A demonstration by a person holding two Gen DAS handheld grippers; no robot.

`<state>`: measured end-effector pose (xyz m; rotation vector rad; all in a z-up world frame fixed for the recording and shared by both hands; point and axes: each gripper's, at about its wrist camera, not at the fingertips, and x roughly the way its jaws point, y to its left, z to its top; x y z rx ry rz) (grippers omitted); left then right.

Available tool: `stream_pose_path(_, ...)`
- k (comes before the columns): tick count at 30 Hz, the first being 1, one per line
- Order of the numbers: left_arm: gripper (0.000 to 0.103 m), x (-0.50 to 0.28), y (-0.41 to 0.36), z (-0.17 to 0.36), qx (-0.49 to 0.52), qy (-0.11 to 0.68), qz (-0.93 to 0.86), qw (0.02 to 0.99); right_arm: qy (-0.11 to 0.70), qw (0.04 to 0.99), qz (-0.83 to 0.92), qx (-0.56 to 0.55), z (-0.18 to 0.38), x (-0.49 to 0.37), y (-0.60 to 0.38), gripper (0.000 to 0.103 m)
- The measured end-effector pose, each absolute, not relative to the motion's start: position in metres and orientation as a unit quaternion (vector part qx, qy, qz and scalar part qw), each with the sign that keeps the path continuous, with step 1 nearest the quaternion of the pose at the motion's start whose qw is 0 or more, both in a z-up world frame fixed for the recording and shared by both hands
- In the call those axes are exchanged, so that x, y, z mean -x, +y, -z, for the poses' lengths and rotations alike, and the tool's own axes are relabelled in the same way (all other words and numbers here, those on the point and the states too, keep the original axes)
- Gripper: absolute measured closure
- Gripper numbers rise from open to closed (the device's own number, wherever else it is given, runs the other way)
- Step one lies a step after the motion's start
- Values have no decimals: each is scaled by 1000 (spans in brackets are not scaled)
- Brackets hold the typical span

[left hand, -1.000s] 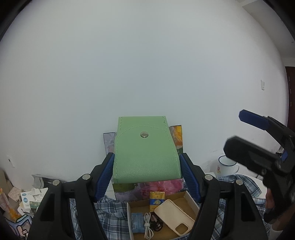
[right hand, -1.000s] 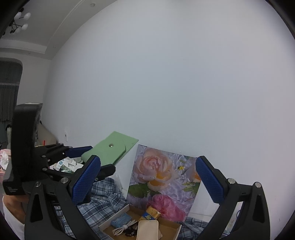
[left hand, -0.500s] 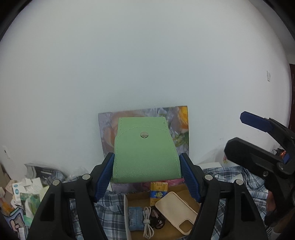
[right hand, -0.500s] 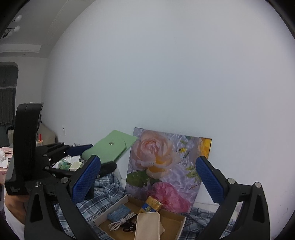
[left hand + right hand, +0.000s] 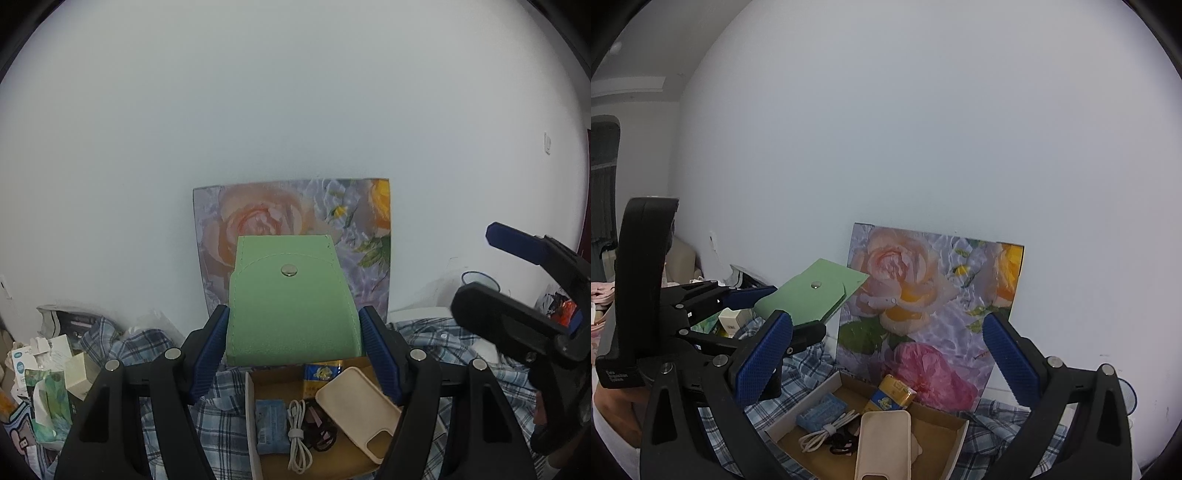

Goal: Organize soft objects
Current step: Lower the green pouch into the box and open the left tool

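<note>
Left hand-held gripper (image 5: 293, 343) clamped on the green pouch (image 5: 291, 306) at frame centre, above the cardboard box (image 5: 251, 413) at lower centre, right hand-held gripper (image 5: 886, 362) jaws wide apart with nothing between, flower picture (image 5: 934, 295) behind, plaid cloth (image 5: 229, 398) underneath

White wall (image 5: 295, 110) fills the upper field. Floral rose print panel (image 5: 934, 306) leans upright against it. Blue-and-white plaid cloth (image 5: 221, 406) covers the surface below. Far left: clutter of small boxes and papers (image 5: 44, 369), contents not legible. White enamel mug with blue rim (image 5: 480, 280) stands at right near the wall. A wall switch plate (image 5: 547, 142) sits high at right.
</note>
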<state>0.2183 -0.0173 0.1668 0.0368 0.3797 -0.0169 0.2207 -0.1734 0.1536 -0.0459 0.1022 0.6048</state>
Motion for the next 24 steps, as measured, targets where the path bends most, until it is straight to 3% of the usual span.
stream_pose_path(24, 31, -275, -5, -101, 8, 267, 3, 964, 131, 941, -311, 25, -98, -276, -150, 0)
